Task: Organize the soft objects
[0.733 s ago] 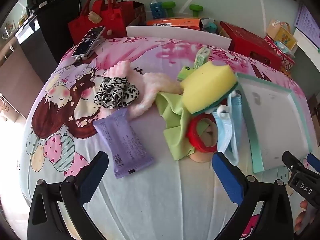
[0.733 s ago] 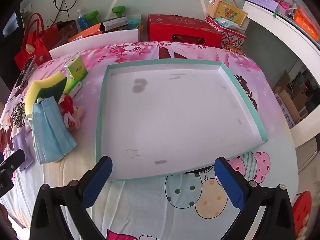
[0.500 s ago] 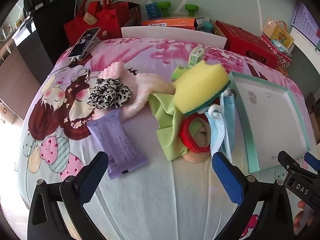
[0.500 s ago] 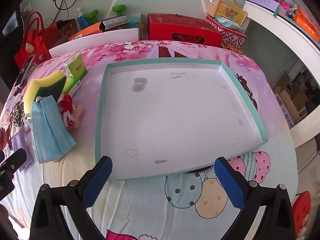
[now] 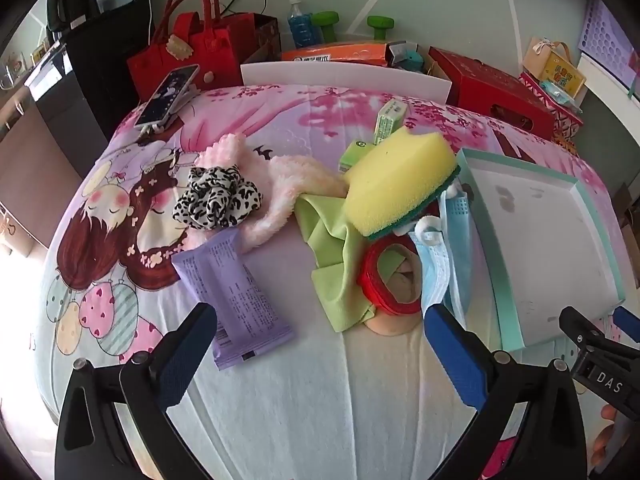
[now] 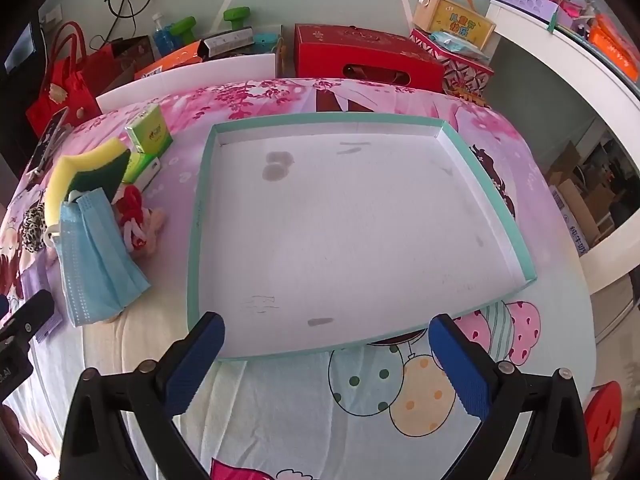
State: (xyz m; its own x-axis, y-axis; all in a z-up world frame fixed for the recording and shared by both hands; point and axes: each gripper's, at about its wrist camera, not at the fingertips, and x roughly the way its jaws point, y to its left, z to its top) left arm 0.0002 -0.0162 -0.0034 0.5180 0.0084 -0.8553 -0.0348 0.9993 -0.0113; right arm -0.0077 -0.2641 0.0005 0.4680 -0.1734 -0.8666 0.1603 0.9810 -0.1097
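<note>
A pile of soft things lies on the cartoon-print sheet: a yellow sponge (image 5: 398,178), a green cloth (image 5: 334,248), a blue face mask (image 5: 440,256), a red ring toy (image 5: 376,280), a leopard scrunchie (image 5: 218,202), a pink fluffy cloth (image 5: 280,184) and a purple packet (image 5: 236,288). My left gripper (image 5: 316,354) hovers open just short of the pile, nothing between its fingers. A shallow teal-rimmed tray (image 6: 484,184) with a white floor lies to the right of the pile. My right gripper (image 6: 324,358) stands open at the tray's near edge, holding nothing.
Green tissue packs (image 5: 390,118) sit behind the sponge and a phone (image 5: 168,96) lies at the far left of the sheet. Red bags (image 5: 192,46), a red box (image 6: 360,58), a bottle and dumbbells crowd the floor beyond. A white shelf (image 6: 568,64) stands on the right.
The left wrist view has drawn back and tilted slightly, so the pile sits a little lower and further left in it. The right gripper has barely moved. Both stay open.
</note>
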